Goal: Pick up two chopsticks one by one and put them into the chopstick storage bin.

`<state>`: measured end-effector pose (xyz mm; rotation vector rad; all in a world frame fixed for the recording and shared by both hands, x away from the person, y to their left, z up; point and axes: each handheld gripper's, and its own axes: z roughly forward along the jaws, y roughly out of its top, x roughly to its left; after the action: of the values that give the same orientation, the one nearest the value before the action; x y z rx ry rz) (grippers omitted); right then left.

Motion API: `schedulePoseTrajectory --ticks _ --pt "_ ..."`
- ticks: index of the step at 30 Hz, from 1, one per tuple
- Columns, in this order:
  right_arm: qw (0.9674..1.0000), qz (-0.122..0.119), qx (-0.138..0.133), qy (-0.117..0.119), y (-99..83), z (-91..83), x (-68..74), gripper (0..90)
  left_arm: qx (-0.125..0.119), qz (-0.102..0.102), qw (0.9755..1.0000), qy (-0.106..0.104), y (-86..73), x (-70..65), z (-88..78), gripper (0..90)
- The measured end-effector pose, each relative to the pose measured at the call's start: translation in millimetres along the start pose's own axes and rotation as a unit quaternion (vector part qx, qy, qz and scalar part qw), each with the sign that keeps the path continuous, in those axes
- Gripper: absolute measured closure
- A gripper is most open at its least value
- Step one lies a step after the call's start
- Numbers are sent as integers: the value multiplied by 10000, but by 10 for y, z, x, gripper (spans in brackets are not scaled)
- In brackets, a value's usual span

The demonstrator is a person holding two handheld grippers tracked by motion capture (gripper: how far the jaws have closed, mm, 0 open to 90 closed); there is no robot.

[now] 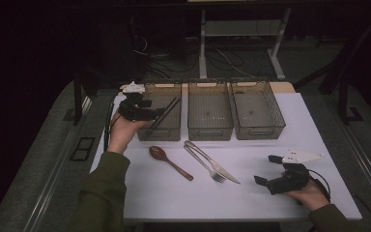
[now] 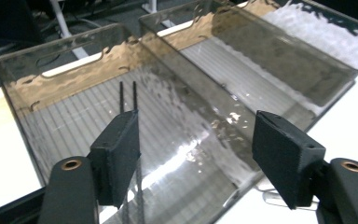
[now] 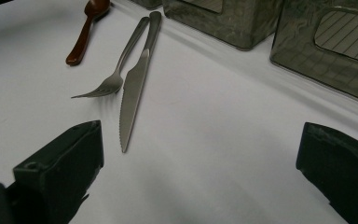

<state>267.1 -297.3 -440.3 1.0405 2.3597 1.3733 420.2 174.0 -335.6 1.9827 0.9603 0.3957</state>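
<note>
At the lower right of the high view my right hand-held gripper (image 1: 265, 170) rests low on the white worktop (image 1: 183, 193) with its jaws spread wide and nothing between them. Just past it, toward the middle of the frame, the knife (image 1: 216, 165) and fork (image 1: 204, 164) lie touching side by side, and the brown spoon (image 1: 170, 162) lies a little to their left. None of these three has gone into a bin yet.

Farther up, at the left centre of the high view, my left hand-held gripper (image 1: 158, 110) hangs over the left bin (image 1: 160, 131), released, its jaws parted. In the left gripper view the pair of black chopsticks (image 2: 128, 100) runs up beside my left pad and lies in that bin, leaning toward its far end; I judge them let go and sorted.

The middle bin (image 1: 209, 130) and right bin (image 1: 258, 129) sit in a row beyond the cutlery, with no cutlery in them. So I reckon one item is done and three are left, probably one kind to each bin.
</note>
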Motion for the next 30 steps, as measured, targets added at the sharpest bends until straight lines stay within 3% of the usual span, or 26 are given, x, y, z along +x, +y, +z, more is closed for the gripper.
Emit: schedulePoseTrajectory --ticks 8,19,24,30 --pt "10000 7 -3 -3 1 0 0 1 -31 107 9994 -323 -101 -308 -98 290" --pt "10000 11 -2 0 1 -3 2 2 -72 140 9983 -569 -425 -539 -152 286" --pt "10000 11 -1 -12 0 -3 0 2 -38 171 9979 -631 -624 -619 -159 344" --pt "10000 8 -8 -11 0 0 4 1 -35 199 9974 -689 -818 -675 -182 474"
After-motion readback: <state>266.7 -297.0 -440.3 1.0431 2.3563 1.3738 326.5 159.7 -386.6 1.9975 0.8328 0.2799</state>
